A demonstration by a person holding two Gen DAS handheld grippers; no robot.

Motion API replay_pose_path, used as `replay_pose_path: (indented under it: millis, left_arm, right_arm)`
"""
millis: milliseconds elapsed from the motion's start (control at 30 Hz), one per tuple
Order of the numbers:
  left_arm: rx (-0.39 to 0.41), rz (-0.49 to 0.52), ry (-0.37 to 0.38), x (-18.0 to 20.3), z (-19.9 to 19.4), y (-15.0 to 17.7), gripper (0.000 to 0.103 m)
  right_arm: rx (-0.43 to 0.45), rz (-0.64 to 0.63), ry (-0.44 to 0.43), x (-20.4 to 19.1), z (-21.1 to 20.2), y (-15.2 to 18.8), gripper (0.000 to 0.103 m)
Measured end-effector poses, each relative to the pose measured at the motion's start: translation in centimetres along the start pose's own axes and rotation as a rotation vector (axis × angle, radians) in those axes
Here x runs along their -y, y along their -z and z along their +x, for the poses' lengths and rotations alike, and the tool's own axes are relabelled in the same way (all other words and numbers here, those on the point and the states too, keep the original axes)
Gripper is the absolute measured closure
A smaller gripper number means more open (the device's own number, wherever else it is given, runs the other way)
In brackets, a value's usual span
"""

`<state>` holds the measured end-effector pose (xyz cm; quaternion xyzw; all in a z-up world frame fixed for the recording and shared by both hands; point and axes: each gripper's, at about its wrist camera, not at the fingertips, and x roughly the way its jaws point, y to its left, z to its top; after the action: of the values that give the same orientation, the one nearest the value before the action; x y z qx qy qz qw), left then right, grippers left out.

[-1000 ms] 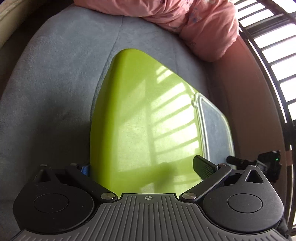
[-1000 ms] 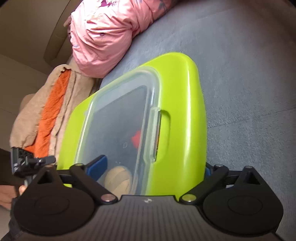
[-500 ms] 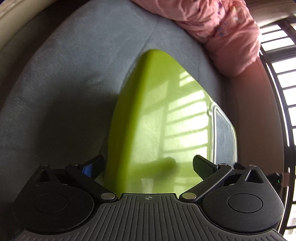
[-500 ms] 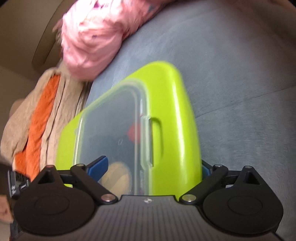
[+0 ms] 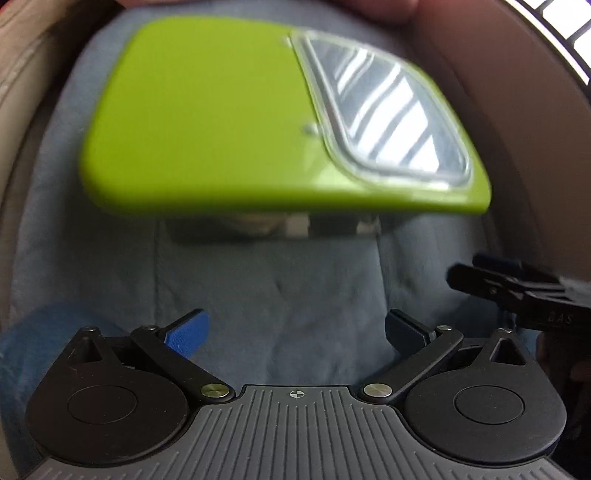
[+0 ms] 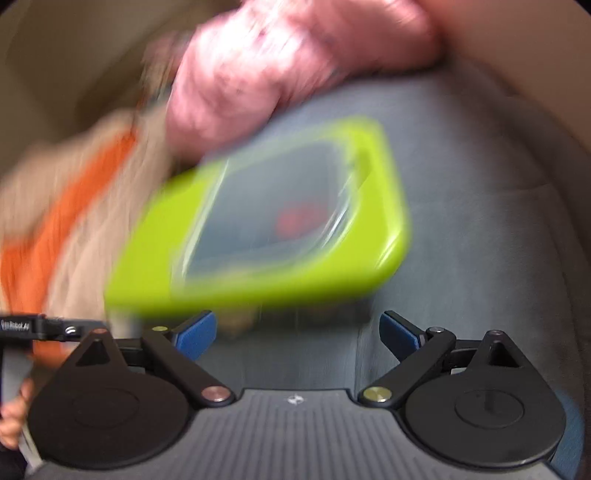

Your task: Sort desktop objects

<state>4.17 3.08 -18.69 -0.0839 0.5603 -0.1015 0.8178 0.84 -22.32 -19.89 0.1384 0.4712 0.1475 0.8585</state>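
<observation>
A lime-green storage box point(image 5: 207, 122) with a clear window lid point(image 5: 388, 114) rests on a grey-blue cushion point(image 5: 288, 295). Ahead of my left gripper point(image 5: 295, 332) the box stands apart, and the fingers are open with nothing between them. In the right wrist view the same box point(image 6: 373, 236) is blurred, with something red behind its clear lid point(image 6: 273, 214). My right gripper point(image 6: 297, 332) is open too, just short of the box's near edge. The other gripper's black body point(image 5: 517, 291) shows at the right of the left wrist view.
A pink padded garment point(image 6: 288, 66) and a beige-and-orange cloth point(image 6: 74, 206) lie behind and left of the box. A sofa arm and window bars point(image 5: 554, 22) close the right side. A hand point(image 6: 14, 417) holds the other gripper at the lower left.
Both grippers let go of the green box and pulled back from it. Their fingers, which straddled the box's ends, now stand free. The box now rests flat on the cushion.
</observation>
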Motion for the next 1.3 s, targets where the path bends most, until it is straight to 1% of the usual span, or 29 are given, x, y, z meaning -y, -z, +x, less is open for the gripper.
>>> replay_pose_path:
  millis: [67,100,167,200,233,267,300,333,367,433,500,567,633,700,867,900,1000,1033,1067,1100,1167,1200,1233,1267,1300]
  left_arm:
    - [0.009,-0.005,-0.084,0.4,1.9,-0.5,0.0]
    - [0.014,-0.008,-0.126,0.6,2.8,-0.8,0.0]
    - [0.023,-0.014,-0.209,1.0,4.6,-1.3,0.0]
    - [0.027,-0.016,-0.251,1.3,5.6,-1.5,0.0]
    - [0.032,-0.019,-0.293,1.5,6.5,-1.8,0.0]
    - [0.045,-0.022,-0.333,1.5,7.1,-2.1,0.0]
    - [0.078,-0.024,-0.367,1.3,6.9,-2.5,0.0]
    - [0.093,-0.017,-0.384,1.2,6.9,-2.9,0.0]
    - [0.096,-0.005,-0.384,1.2,7.0,-3.4,0.0]
    - [0.106,0.02,-0.388,1.3,7.4,-4.2,0.0]
    - [0.134,0.048,-0.409,1.7,7.5,-4.9,0.0]
    - [0.142,0.045,-0.418,1.7,7.9,-5.8,0.0]
    - [0.133,0.037,-0.417,1.3,8.3,-6.8,0.0]
    - [0.124,0.034,-0.416,1.0,8.6,-7.5,0.0]
    - [0.112,0.027,-0.422,-0.6,8.8,-6.4,0.0]
    - [0.113,0.016,-0.411,-1.0,8.4,-6.2,0.0]
    - [0.105,-0.066,-0.327,-3.1,7.0,-5.2,0.0]
    - [0.097,-0.111,-0.27,-4.5,6.2,-4.4,0.0]
    - [0.098,-0.165,-0.195,-6.0,5.2,-3.4,0.0]
    - [0.119,-0.227,-0.108,-7.6,4.0,-2.3,0.0]
    - [0.191,-0.377,0.065,-11.0,1.8,-0.9,0.0]
    - [0.228,-0.46,0.135,-12.6,0.9,-0.7,0.0]
    - [0.255,-0.537,0.17,-14.0,0.5,-1.0,0.0]
    - [0.267,-0.592,0.164,-15.2,0.4,-1.6,0.0]
    - [0.27,-0.629,0.146,-16.1,0.5,-2.4,0.0]
  right_arm:
    - [-0.091,-0.026,0.033,-1.2,2.7,0.1,0.014]
    - [-0.123,-0.02,0.058,-1.5,4.1,-0.1,0.014]
    - [-0.161,0.023,0.12,-1.7,6.9,-0.9,0.014]
    - [-0.17,0.044,0.136,-1.8,8.0,-1.4,0.015]
    - [-0.158,0.06,0.141,-1.8,8.6,-1.7,0.019]
    - [-0.138,0.074,0.143,-1.9,9.1,-2.1,0.02]
    - [-0.102,0.083,0.142,-1.9,9.2,-2.3,0.02]
    - [-0.072,0.086,0.149,-1.9,9.2,-2.6,0.021]
    - [-0.058,0.081,0.159,-1.9,9.3,-2.8,0.02]
    - [-0.047,0.092,0.144,-1.7,9.5,-3.2,0.02]
    - [-0.034,0.109,0.134,-1.4,9.7,-3.5,0.021]
    - [-0.019,0.116,0.141,-1.3,10.1,-4.1,0.021]
    - [-0.011,0.124,0.147,-1.2,10.6,-4.6,0.021]
    - [-0.022,0.137,0.141,-1.0,10.9,-4.9,0.021]
    - [-0.035,0.155,0.127,-0.7,11.1,-5.0,0.021]
    - [-0.036,0.155,0.128,-0.7,11.0,-4.9,0.021]
    - [-0.016,0.193,0.107,0.3,9.2,-4.1,0.018]
    - [-0.005,0.216,0.084,0.8,8.4,-3.7,0.017]
    - [0.01,0.251,0.031,1.5,7.2,-3.2,0.017]
    - [0.028,0.285,-0.01,2.2,6.3,-2.8,0.018]
    - [0.073,0.355,-0.046,3.5,5.7,-2.8,0.016]
    - [0.096,0.389,-0.064,4.2,5.3,-2.8,0.013]
    - [0.119,0.424,-0.081,4.8,5.0,-2.8,0.004]
    - [0.142,0.459,-0.099,5.5,4.6,-2.8,0.001]
    - [0.165,0.493,-0.117,6.1,4.3,-2.8,0.001]
